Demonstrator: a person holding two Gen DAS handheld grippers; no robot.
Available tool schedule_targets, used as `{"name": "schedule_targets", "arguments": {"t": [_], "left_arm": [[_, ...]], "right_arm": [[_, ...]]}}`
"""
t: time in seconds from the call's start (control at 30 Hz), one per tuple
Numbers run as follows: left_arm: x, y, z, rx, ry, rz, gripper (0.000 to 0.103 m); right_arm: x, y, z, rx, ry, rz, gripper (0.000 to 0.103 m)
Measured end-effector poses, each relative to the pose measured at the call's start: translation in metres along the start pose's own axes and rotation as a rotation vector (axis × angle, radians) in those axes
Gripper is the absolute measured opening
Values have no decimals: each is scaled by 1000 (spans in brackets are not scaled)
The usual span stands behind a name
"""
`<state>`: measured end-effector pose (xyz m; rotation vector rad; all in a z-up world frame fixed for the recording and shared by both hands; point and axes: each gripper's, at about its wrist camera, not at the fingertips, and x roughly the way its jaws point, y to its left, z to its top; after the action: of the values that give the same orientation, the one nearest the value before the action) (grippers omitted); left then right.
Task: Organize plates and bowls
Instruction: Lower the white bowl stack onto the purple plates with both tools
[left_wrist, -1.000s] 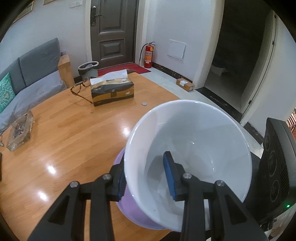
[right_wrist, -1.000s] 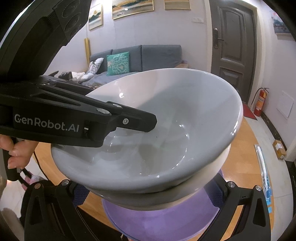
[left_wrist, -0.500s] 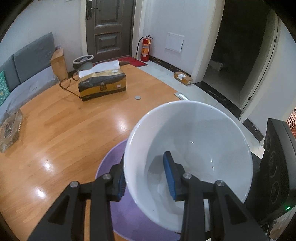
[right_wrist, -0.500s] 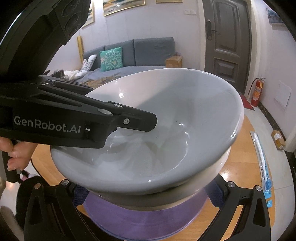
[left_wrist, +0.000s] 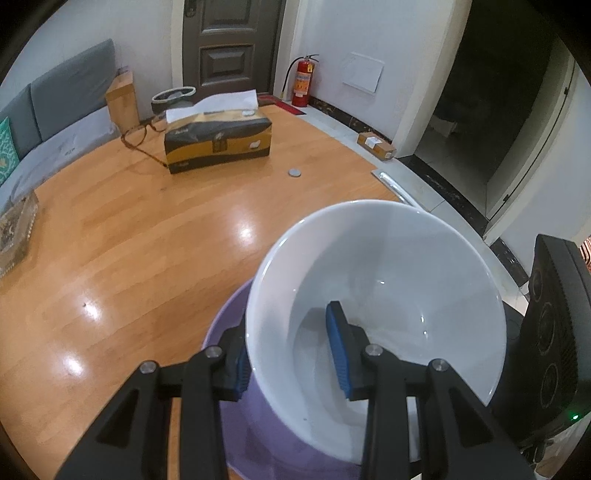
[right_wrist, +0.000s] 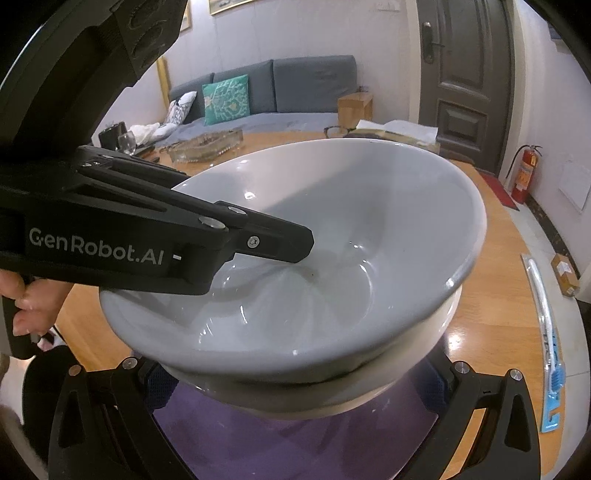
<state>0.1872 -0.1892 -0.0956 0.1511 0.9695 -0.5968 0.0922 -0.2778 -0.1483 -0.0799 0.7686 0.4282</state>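
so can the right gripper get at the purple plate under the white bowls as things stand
Probably not: the right gripper is spread around the lower white bowl, which sits above the purple plate and blocks it; the left gripper grips the upper white bowl.

White bowl (left_wrist: 384, 280): glossy, deep, empty, tilted, nested in second white bowl (right_wrist: 332, 391). Purple plate (right_wrist: 280, 439): beneath both, at 6 o'clock.

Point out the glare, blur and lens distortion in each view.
Left wrist view: bright lamp glare spots on the wooden table; fisheye bends the table edge and door frame; dark vignette in the corners; the tissue box is slightly soft. Right wrist view: small highlights on the white bowl; the near purple plate is blurred; the walls curve strongly.
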Motion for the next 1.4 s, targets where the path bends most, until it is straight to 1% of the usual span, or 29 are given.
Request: {"name": "schedule_targets", "arguments": {"t": [0.8,0.93,1.4], "left_arm": [[-7,16,-9,-17,16,-5,32],[-7,15,-11,-11,14,-7,33],[-10,9,-16,1,27,-31,34]], "right_arm": [[14,12,5,-13,72,19,101],[17,11,9,-12,87,15,101],[12,15,4,-9,95,18,101]]}}
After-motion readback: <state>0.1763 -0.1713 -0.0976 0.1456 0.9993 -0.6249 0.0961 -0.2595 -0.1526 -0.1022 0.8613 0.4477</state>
